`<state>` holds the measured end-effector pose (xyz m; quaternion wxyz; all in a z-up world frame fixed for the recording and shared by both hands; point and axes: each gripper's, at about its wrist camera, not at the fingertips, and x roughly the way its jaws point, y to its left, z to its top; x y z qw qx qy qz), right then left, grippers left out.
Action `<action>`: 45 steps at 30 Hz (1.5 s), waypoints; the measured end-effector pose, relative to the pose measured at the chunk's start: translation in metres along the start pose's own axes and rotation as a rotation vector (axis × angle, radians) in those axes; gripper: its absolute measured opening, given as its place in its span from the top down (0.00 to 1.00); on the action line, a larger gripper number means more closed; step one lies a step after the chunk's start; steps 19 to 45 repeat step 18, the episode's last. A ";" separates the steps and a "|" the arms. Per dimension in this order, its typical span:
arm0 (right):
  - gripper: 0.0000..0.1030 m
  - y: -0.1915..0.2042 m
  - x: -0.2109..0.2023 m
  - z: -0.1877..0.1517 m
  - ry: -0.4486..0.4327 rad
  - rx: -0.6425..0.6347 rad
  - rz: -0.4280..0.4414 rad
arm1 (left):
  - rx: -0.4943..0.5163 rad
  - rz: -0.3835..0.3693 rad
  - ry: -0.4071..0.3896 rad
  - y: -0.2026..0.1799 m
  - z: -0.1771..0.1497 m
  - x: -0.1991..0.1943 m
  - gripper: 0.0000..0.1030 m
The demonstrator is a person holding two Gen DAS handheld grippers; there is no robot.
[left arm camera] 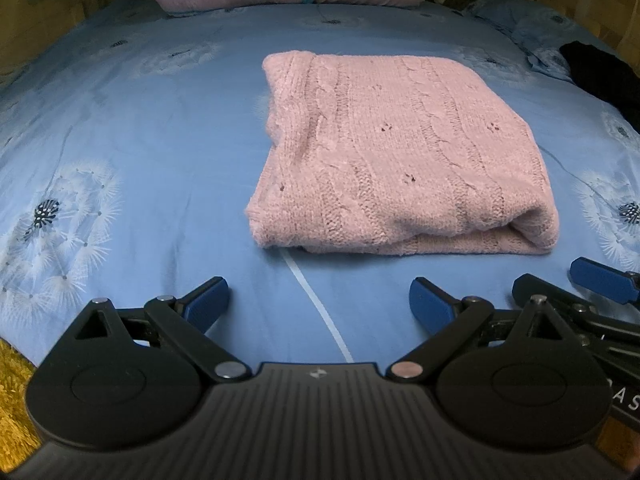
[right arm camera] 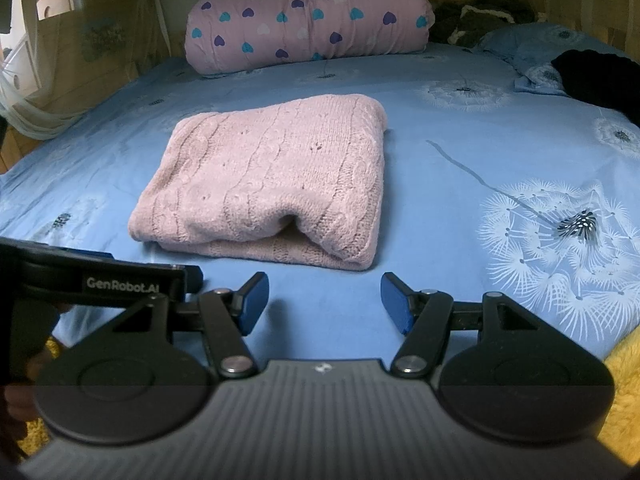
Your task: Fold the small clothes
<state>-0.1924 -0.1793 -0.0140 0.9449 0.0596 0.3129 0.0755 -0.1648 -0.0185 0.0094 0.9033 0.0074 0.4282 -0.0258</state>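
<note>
Lying near the middle of the blue bedsheet, the pink cable-knit sweater is already folded into a thick, roughly square bundle, its rounded fold edge turned toward us and a gap showing between its layers on the near side. We judge it soft, light and floppy, with a fuzzy knit that should not slip between pads but will sag and unfold if lifted by one corner; the near folded edge, taken at both front corners through all the layers, looks like the safest hold. Our left gripper hovers over bare sheet just short of the bundle, jaws standing wide apart with nothing between them. Our right gripper sits just beside it, likewise about halfway open and empty, its pads clear of the knit. Farther out, a pink heart-print quilt roll lies across the head of the bed, well apart from the sweater, and a black garment rests near the far right edge beside a blue pillow. Nothing lies between the grippers and the sweater.
</note>
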 end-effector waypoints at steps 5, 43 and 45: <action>0.38 0.000 0.000 0.000 0.000 0.000 0.000 | 0.009 -0.007 -0.003 0.000 -0.001 -0.002 0.04; 0.38 0.000 0.000 0.000 0.000 0.000 0.001 | 0.026 -0.020 0.000 -0.002 0.000 -0.003 0.04; 0.38 0.000 0.000 0.000 0.000 0.000 0.001 | 0.026 -0.020 0.000 -0.002 0.000 -0.003 0.04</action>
